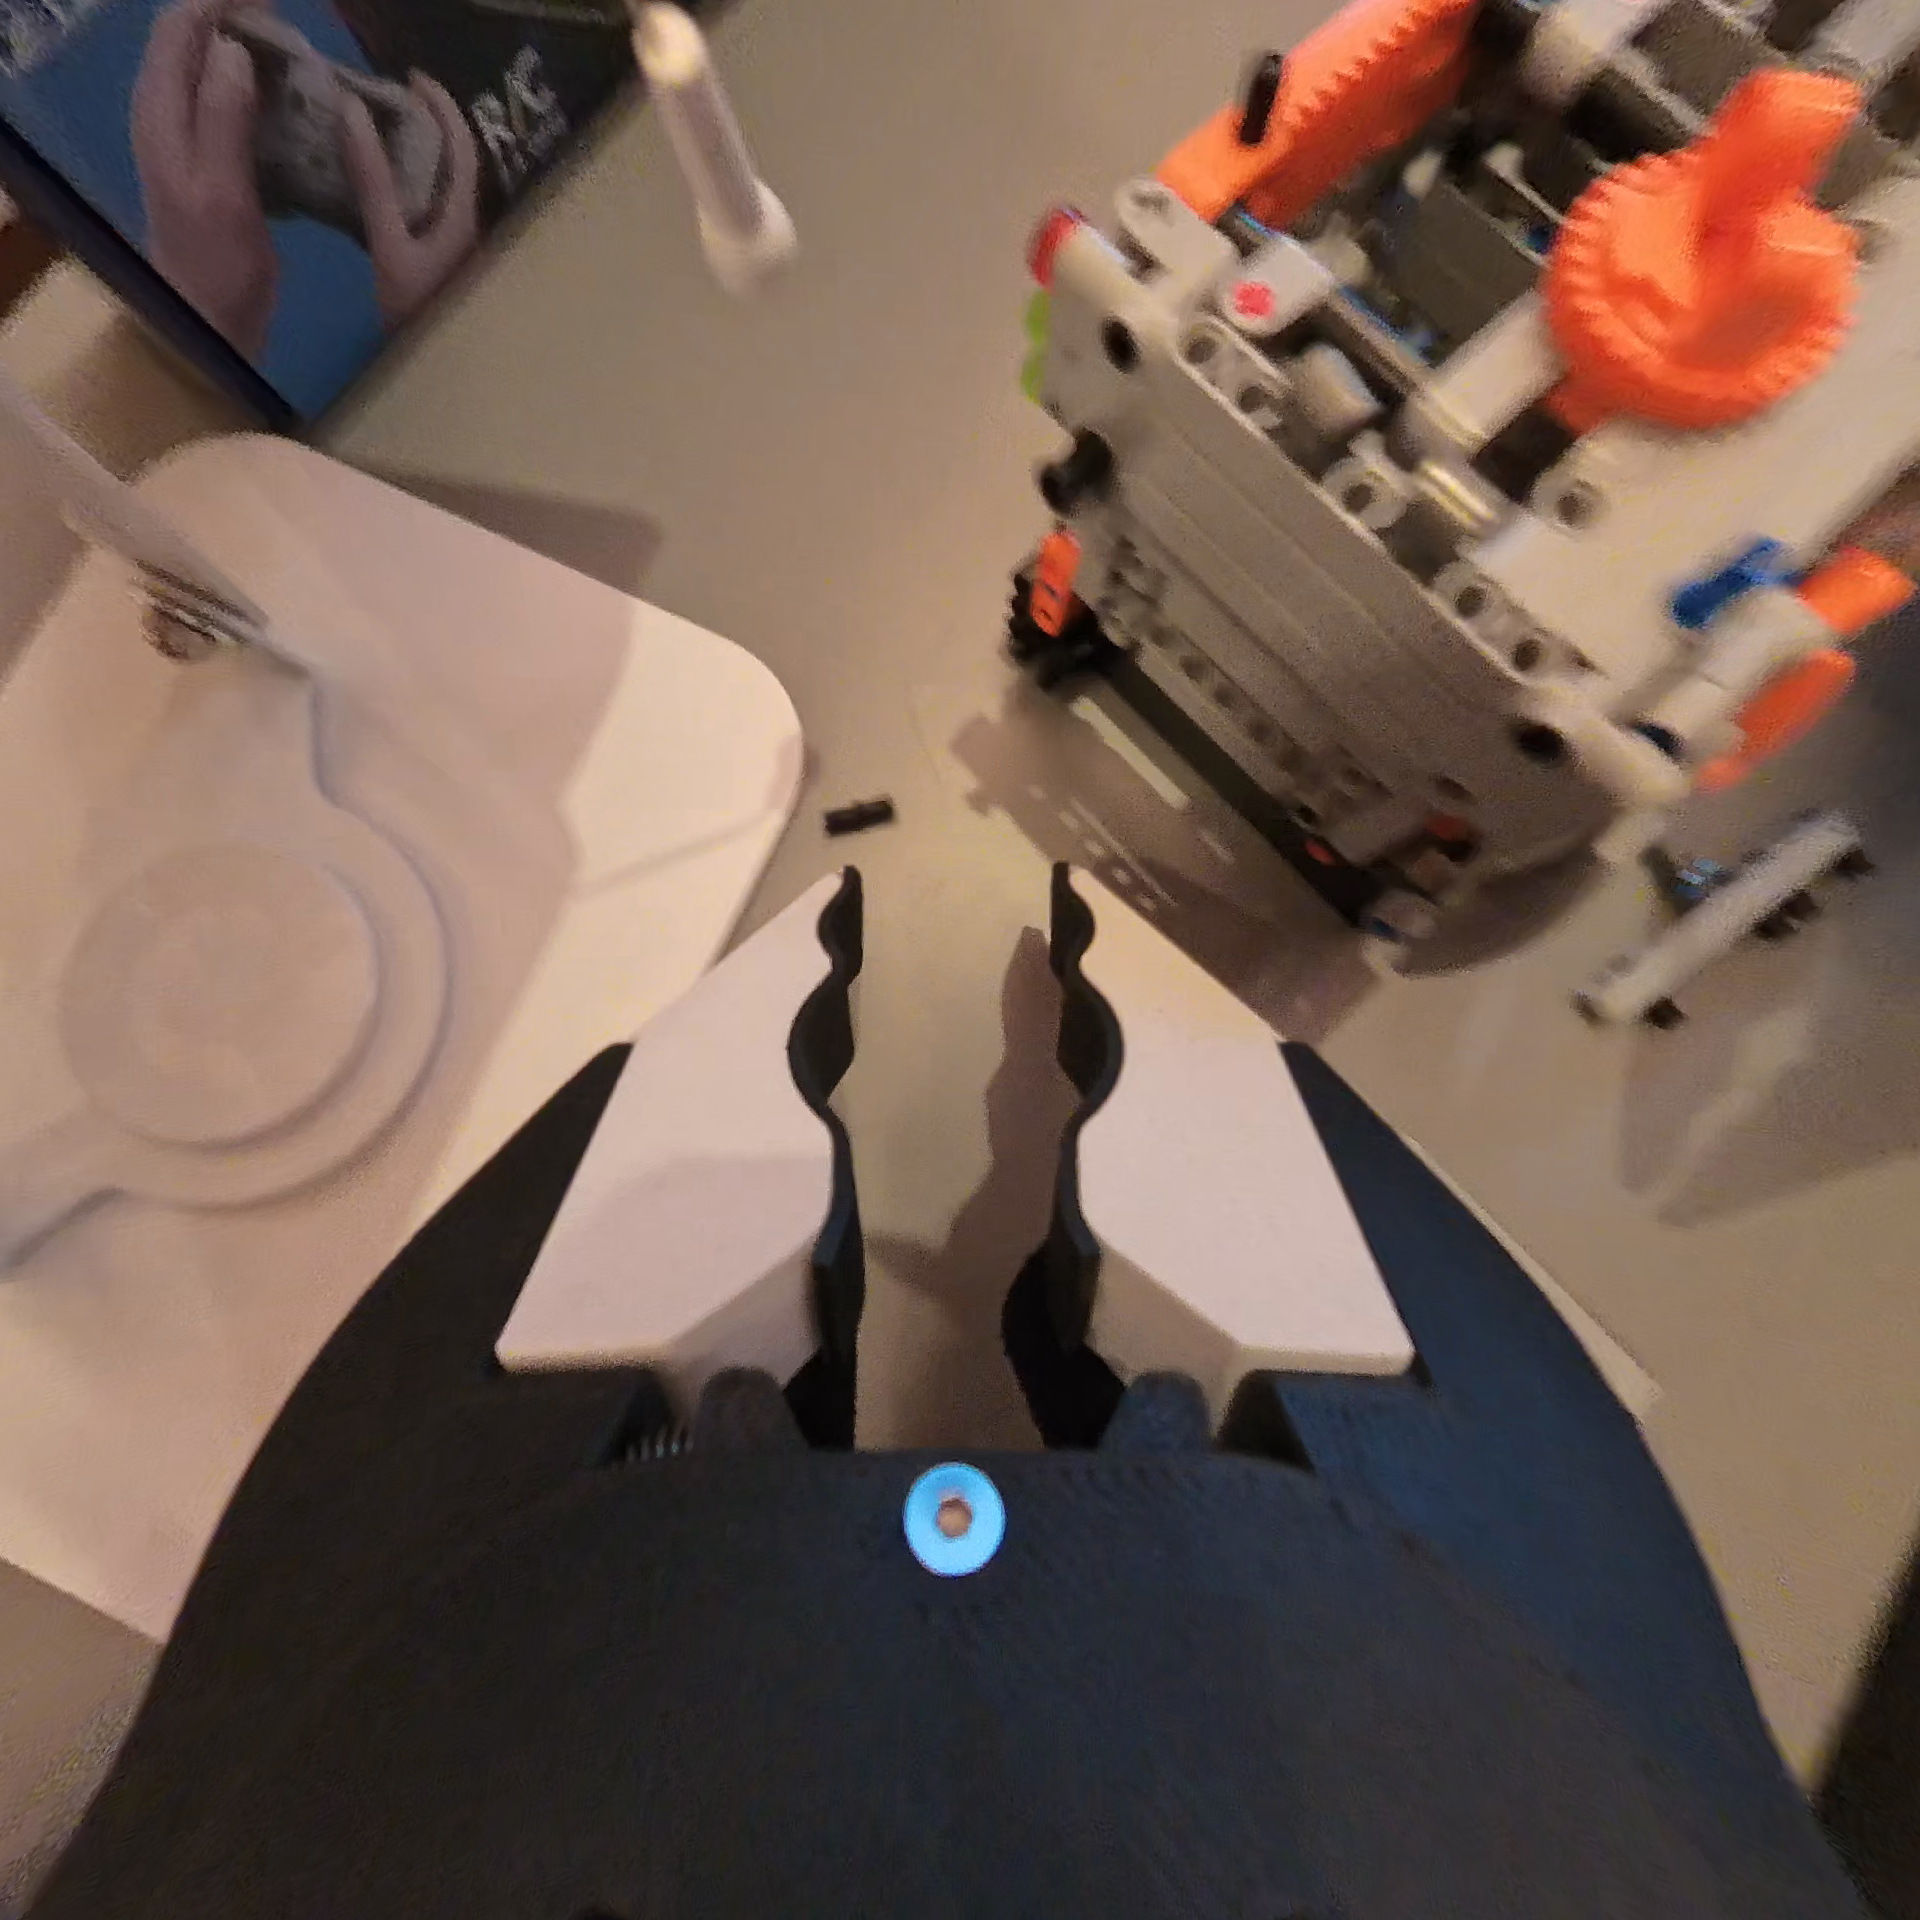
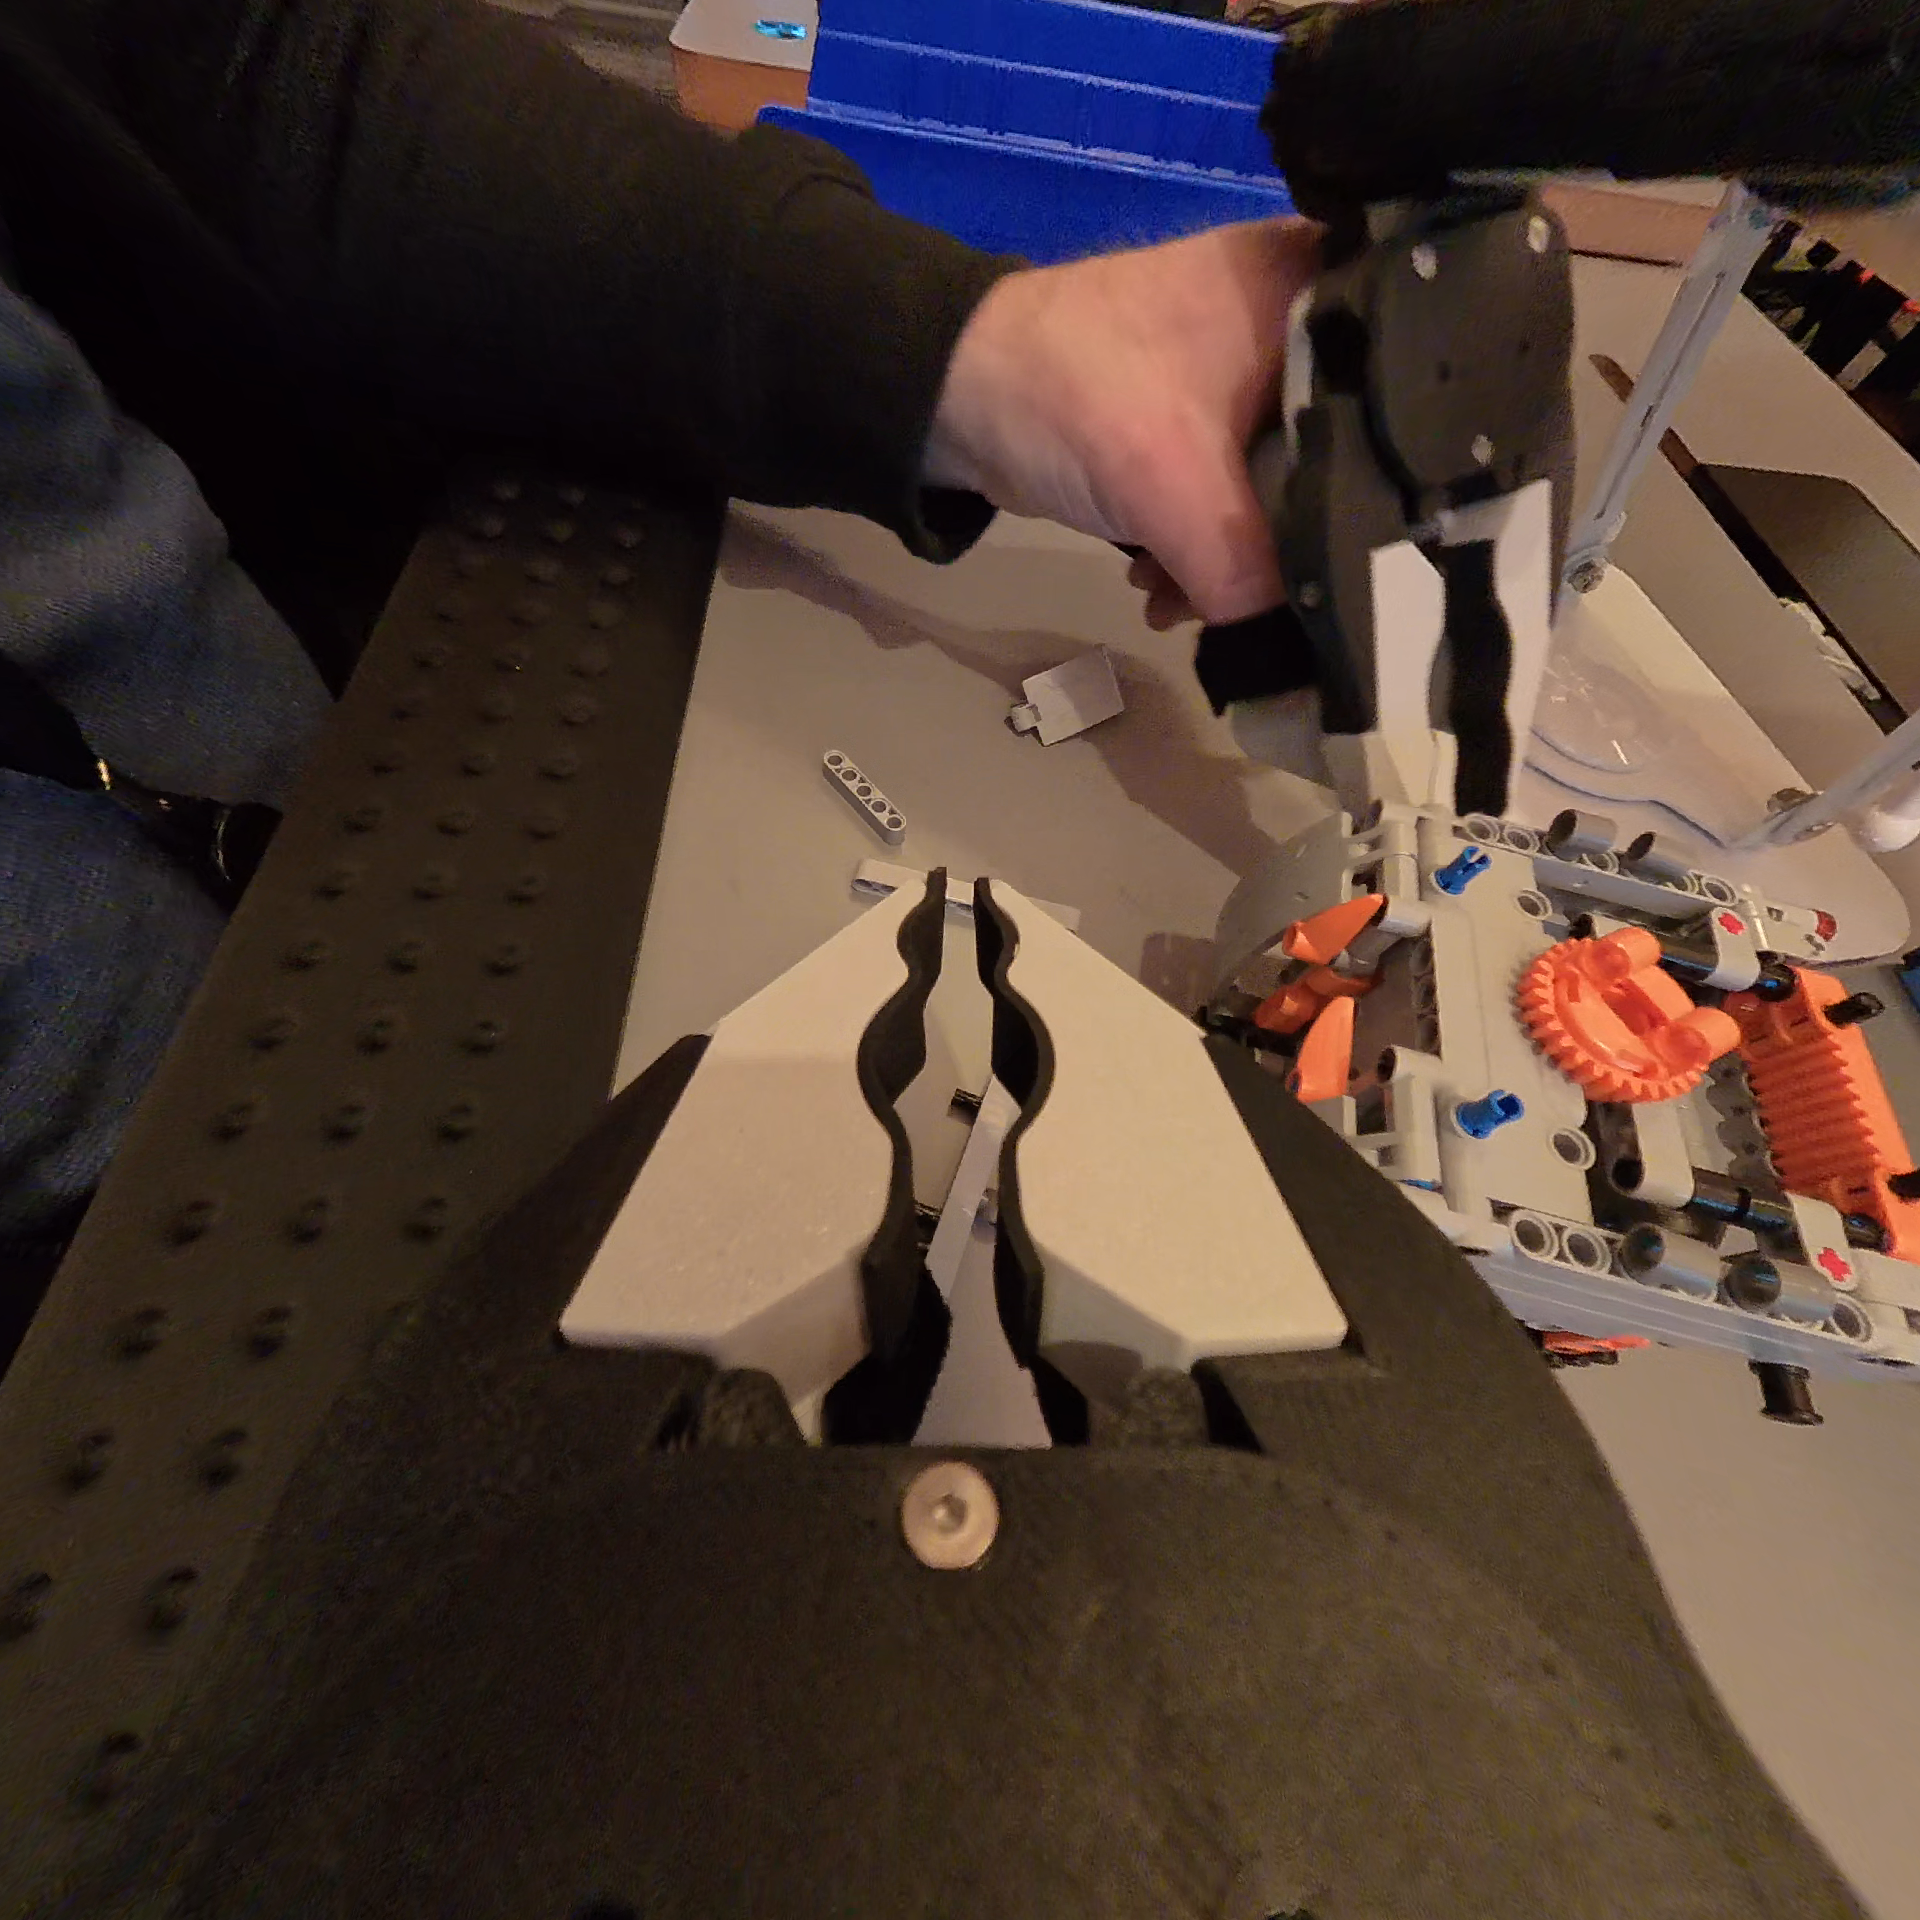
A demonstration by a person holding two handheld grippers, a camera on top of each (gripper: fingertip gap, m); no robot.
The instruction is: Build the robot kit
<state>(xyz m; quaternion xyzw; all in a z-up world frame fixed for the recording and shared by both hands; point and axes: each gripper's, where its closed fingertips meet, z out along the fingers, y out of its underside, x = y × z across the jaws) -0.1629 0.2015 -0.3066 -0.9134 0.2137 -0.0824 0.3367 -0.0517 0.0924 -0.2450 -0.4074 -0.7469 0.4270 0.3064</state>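
A grey and orange brick-built model (image 1: 1351,540) stands on the table to the upper right of my left gripper (image 1: 956,883). That gripper is open and empty, and hovers over bare table beside the model. A small black pin (image 1: 859,814) lies just ahead of its left fingertip. In the right wrist view, my right gripper (image 2: 958,883) is shut on a thin grey beam (image 2: 971,1184), which sits slanted between the pads. The model (image 2: 1475,1049), with its orange gear (image 2: 1600,1029), lies to the right of it. A hand holds the left gripper (image 2: 1444,790) above the model's far end.
A white moulded base (image 1: 436,790) lies left of my left gripper, with a picture box (image 1: 260,156) behind it. A grey beam with pins (image 1: 1714,935) lies right of the model. A loose grey beam (image 2: 862,795), a grey panel (image 2: 1070,696), a black studded plate (image 2: 364,935) and blue bins (image 2: 1039,104) surround the right gripper. The tips of one gripper are about 15 cm away from the tips of the other.
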